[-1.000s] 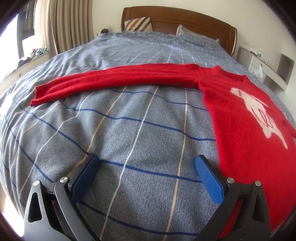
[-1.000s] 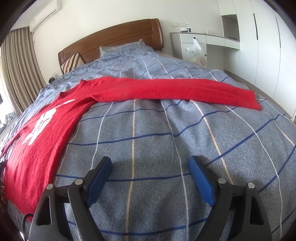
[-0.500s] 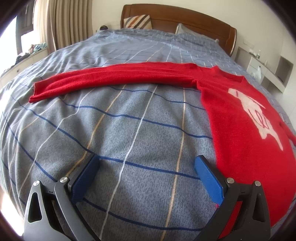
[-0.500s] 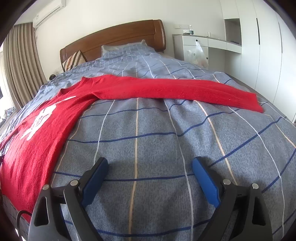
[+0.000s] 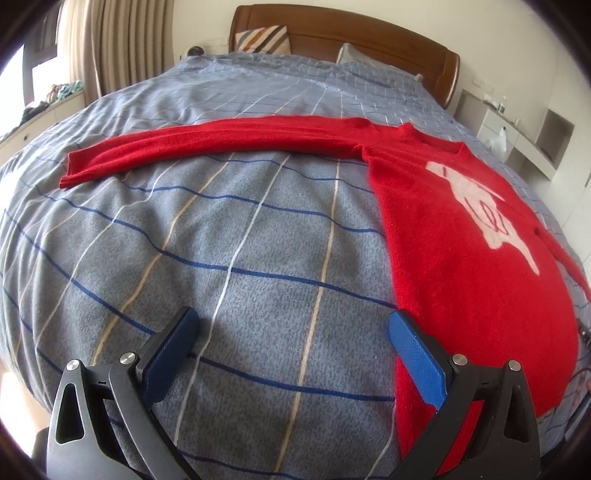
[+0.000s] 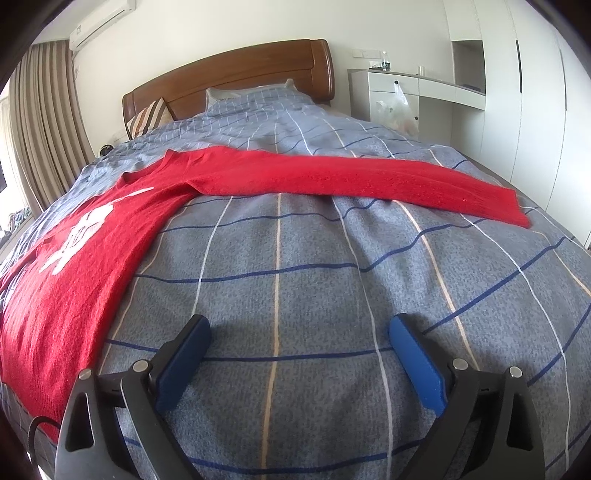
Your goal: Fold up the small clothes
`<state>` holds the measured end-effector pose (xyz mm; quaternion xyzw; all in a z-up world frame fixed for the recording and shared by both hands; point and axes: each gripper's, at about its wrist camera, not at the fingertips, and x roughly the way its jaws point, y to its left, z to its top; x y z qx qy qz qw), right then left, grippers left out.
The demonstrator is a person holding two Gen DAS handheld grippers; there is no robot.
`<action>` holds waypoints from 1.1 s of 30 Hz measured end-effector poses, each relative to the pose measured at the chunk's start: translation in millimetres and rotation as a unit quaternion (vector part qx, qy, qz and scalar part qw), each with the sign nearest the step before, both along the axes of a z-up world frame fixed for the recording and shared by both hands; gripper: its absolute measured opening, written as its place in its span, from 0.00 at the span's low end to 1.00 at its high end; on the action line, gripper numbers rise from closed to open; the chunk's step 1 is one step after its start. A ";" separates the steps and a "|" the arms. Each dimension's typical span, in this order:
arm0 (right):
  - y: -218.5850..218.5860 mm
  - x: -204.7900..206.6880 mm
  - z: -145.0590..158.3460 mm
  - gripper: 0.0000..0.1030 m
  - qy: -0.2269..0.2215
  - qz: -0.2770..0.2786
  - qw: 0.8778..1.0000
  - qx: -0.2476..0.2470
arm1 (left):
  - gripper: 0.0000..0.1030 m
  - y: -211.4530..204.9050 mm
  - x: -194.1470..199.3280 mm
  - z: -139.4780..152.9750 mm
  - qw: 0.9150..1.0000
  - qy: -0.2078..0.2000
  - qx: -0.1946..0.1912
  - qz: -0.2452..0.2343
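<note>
Lying flat, red sweater (image 5: 461, 236) leaves bare checked bedspread (image 5: 221, 240) between sleeves.

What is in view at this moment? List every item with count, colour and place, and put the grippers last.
sweater: 1, red with a white motif on the chest, flat on the bed, both sleeves spread out sideways
bedspread: 1, grey-blue with blue, white and tan grid lines, covering the bed
headboard: 1, brown wood, far end of the bed
striped cushion: 1, brown and cream, against the headboard
pillow: 1, grey-blue check, by the headboard
curtains: beige, left of the bed
air conditioner: 1, white, high on the wall
plastic bag: 1, clear, hanging on the white cabinet
left gripper: black with blue pads, open over bare bedspread
right gripper: same build, jaws opening, nothing between them
</note>
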<state>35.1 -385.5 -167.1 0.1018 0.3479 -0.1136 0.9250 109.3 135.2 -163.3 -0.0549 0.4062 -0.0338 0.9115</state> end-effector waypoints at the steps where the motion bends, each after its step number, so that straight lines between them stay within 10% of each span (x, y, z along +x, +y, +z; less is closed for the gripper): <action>1: 0.1 0.0 0.1 0.94 0.000 0.000 1.000 0.000 | 1.00 0.1 0.2 -0.3 1.000 0.000 0.000 0.000; 33: 1.0 0.6 -1.4 0.96 0.002 0.001 1.000 -0.004 | 0.99 5.1 -14.6 26.2 0.996 -0.081 0.013 0.035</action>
